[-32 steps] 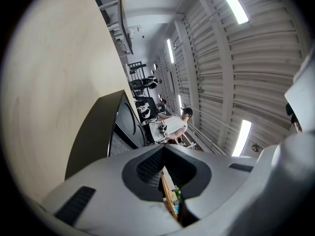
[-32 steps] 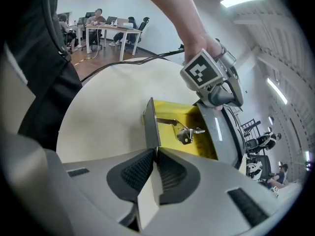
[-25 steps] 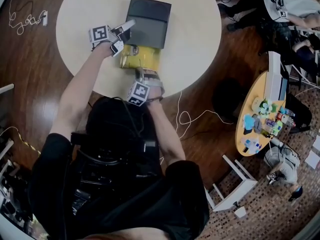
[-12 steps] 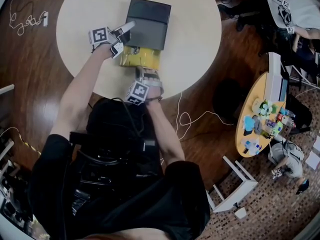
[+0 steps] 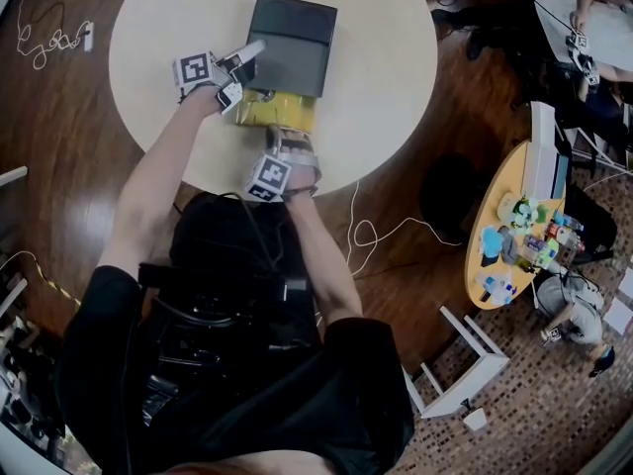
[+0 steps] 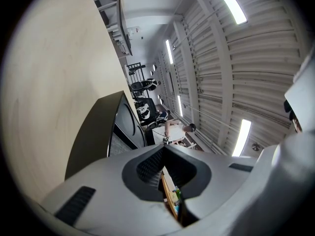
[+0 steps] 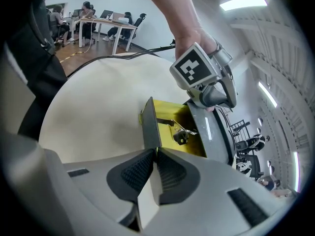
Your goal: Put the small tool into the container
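An open box stands on the round table (image 5: 386,67), with a yellow inside (image 5: 280,113) and a dark lid (image 5: 292,43) folded back. A small black-and-metal tool (image 7: 180,132) lies on the yellow floor of the box. My right gripper (image 7: 155,154) is shut on the box's thin near flap (image 7: 150,127), which stands upright between its pads; it sits at the box's near edge (image 5: 287,146). My left gripper (image 5: 242,67) is at the lid's left edge, with its jaws together (image 6: 165,149) and the lid (image 6: 106,132) beside them, not between them.
The box sits near the table's front edge, close to the person's body. On the wooden floor lie a white cable (image 5: 371,231), a white stool (image 5: 460,364) and a yellow side table (image 5: 514,226) with several small items. People sit at the far right.
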Tool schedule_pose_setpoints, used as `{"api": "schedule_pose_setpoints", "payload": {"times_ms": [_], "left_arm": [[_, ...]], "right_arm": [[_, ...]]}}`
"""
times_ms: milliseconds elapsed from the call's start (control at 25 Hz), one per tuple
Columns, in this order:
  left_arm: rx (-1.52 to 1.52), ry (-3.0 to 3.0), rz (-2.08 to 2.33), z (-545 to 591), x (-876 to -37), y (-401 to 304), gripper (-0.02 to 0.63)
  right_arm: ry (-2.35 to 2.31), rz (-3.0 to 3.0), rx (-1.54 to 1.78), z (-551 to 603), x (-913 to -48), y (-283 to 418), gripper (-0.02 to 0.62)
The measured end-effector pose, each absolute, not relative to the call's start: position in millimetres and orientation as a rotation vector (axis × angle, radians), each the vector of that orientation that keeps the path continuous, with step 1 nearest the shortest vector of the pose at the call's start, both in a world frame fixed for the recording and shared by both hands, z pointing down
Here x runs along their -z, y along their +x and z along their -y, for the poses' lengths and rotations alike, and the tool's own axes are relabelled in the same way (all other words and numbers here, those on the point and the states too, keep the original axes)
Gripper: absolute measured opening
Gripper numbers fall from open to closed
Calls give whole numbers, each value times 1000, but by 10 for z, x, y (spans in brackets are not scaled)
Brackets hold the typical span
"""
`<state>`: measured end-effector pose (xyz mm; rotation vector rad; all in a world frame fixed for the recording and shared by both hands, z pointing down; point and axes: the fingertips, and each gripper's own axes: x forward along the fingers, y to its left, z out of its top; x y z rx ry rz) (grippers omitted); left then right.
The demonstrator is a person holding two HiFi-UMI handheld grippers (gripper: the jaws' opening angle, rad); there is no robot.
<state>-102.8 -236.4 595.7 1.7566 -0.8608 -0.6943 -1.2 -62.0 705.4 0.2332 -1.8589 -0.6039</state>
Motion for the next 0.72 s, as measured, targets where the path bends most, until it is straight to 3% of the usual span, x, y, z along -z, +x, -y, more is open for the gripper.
{"api": "schedule_pose_setpoints", "payload": {"times_ms": [720], "left_arm": [[665,1802,865,2365,-5971,-988,-5]], "right_arm": [[268,1830,650,815,-7068,-84,34]]}}
